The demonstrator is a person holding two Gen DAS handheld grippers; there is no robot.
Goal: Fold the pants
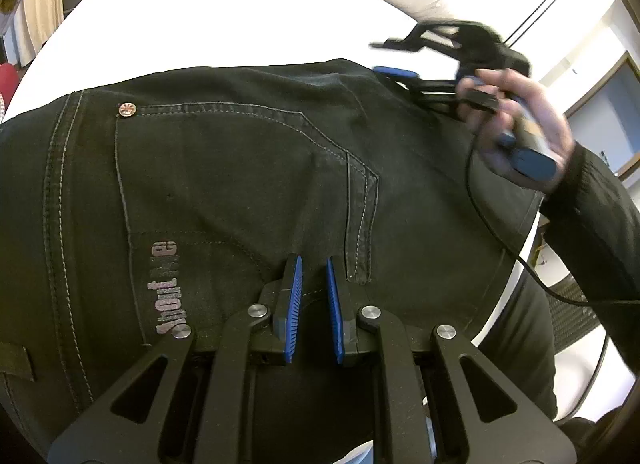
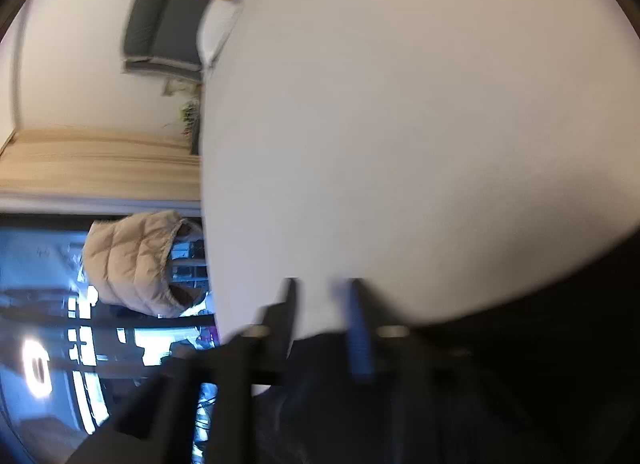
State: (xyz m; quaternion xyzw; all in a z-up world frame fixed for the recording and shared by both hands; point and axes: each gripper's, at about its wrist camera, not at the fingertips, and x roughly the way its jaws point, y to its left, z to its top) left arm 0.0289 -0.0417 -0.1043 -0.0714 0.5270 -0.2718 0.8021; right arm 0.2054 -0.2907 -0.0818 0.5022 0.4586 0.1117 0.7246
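Left tool [image 1: 313,264] spread over pants [image 1: 240,167] | right tool [image 2: 324,288] spread, blurred, beside pants

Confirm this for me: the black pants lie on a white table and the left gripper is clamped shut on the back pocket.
Not quite. The left wrist view shows the left gripper open, its blue pads apart above the back pocket, gripping nothing. The black pants do lie on the white table.
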